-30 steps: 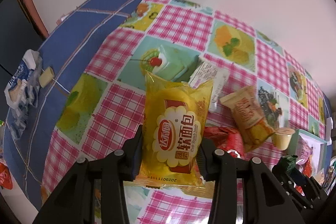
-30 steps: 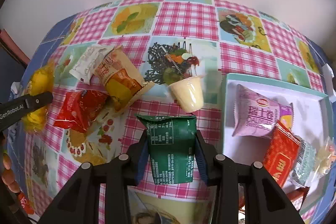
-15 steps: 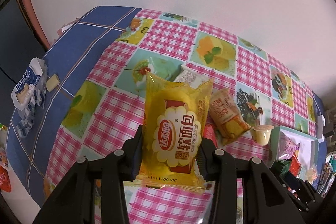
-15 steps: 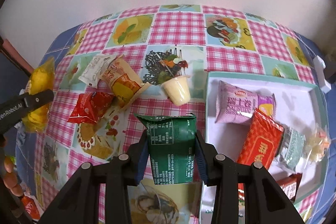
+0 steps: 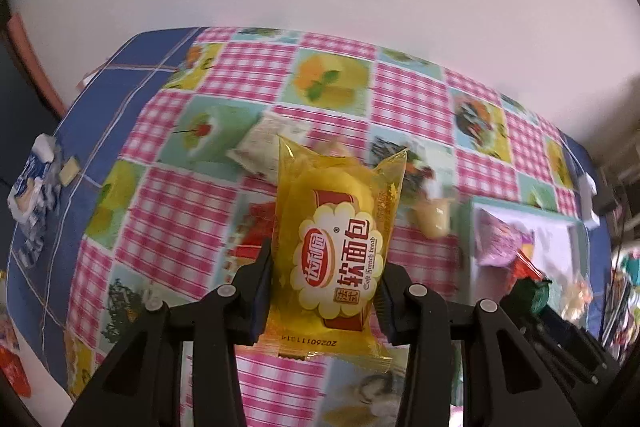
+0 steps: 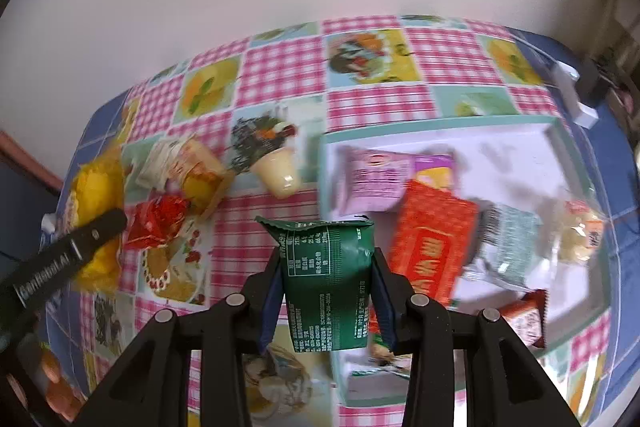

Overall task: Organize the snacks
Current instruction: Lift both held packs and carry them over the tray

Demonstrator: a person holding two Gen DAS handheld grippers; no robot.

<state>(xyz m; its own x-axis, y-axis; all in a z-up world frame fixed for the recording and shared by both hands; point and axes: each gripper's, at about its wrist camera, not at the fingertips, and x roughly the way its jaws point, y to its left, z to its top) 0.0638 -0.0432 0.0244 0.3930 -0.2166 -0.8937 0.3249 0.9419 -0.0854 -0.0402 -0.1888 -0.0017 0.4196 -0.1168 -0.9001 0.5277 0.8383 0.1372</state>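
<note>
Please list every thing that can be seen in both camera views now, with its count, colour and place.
yellow bread pack: 1, yellow, held in the left gripper
green packet: 1, dark green, held in the right gripper
tray: 1, white with teal rim, on the table's right side
pink packet: 1, pink, in the tray
red packet: 1, red, in the tray
grey packet: 1, grey-green, in the tray
clear bag: 1, clear with pale contents, at the tray's right
jelly cup: 1, cream, on the cloth left of the tray
orange packet: 1, orange, on the cloth
white packet: 1, white, beside the orange packet
crumpled red packet: 1, red, on the cloth
tablecloth: 1, pink check with pictures
left gripper: 1, black
right gripper: 1, black
</note>
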